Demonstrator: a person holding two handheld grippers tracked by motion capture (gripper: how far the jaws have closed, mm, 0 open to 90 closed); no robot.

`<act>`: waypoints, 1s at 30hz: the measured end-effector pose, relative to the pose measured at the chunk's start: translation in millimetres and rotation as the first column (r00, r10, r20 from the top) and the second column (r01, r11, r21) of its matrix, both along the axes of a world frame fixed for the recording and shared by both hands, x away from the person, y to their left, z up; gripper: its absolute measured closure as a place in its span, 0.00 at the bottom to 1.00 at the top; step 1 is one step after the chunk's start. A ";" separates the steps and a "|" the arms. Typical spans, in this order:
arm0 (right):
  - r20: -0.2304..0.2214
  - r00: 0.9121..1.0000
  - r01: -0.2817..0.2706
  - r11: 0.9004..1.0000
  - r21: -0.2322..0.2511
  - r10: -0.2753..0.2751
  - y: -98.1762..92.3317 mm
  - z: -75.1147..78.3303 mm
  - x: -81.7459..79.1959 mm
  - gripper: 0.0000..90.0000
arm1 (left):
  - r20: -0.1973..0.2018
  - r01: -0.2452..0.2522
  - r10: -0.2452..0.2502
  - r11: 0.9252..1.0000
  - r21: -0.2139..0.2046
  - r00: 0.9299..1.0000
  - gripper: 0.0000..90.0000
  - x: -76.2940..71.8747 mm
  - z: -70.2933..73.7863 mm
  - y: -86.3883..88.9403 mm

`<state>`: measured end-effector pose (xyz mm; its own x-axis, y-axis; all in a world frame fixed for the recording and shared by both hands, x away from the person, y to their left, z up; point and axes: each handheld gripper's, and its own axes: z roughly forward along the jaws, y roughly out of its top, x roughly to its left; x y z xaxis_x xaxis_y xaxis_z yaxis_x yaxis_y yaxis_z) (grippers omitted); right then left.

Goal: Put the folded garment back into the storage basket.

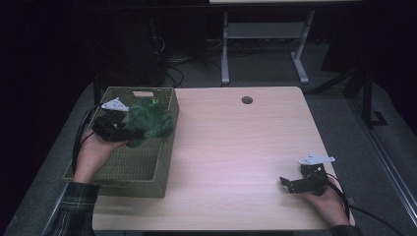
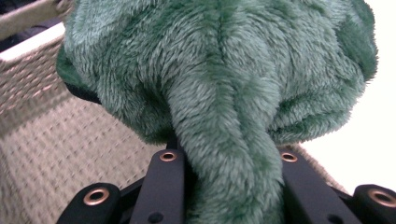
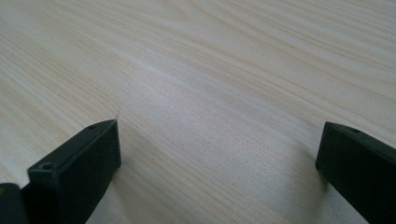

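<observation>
A: Where is the cloth [image 1: 150, 119] sitting right now?

B: It is hanging in the left gripper [image 1: 129, 129], bunched up, over the far half of the basket [image 1: 147, 167]. The left jaws are clamping on a fold of it; in the left gripper view the green plush [image 2: 224, 88] is bulging up from between them, a thick roll of it running straight back into the gap.

A: So which way is the cloth lying from the tongs?

B: Ahead of them and a little toward the table's middle. In the high view the bundle is overlapping the basket's right wall, part over the weave and part over the rim, so I am judging the coming move to turn on that: straight down it is landing on the edge, while a small shift to the left is putting it over the basket floor [image 2: 60, 154].

A: And its long axis?

B: Hard to call; it is a crumpled lump more than a strip.

A: What is the other hand doing?

B: The right gripper [image 1: 287, 183] is resting low at the near right of the table [image 1: 236, 147], well apart from the basket, its jaws standing wide with bare wood [image 3: 210, 93] between them. The left hand is plainly the nearer one.
</observation>
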<state>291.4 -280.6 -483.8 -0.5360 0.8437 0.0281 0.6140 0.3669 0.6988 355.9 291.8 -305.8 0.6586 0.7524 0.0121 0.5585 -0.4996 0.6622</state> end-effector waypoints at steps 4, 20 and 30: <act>0.000 1.000 0.001 1.000 0.000 -0.001 0.1 0.0 0.0 0.00 | -0.005 -0.046 0.046 0.999 0.001 0.999 0.82 0.4 -8.6 13.1; 0.000 1.000 0.001 1.000 0.000 -0.001 0.0 0.0 0.0 0.00 | -0.065 -0.124 0.124 0.992 0.003 0.990 0.82 14.8 -58.9 42.7; 0.000 1.000 0.002 1.000 0.000 -0.002 0.0 0.0 0.0 0.00 | -0.147 -0.108 0.113 0.993 0.043 0.983 0.82 25.0 -88.5 42.0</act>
<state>291.4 -280.6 -483.8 -0.5343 0.8448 0.0282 0.6145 0.3653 0.6992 380.8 333.8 -394.2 0.5680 0.8213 -0.0529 0.7026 -0.4504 0.5509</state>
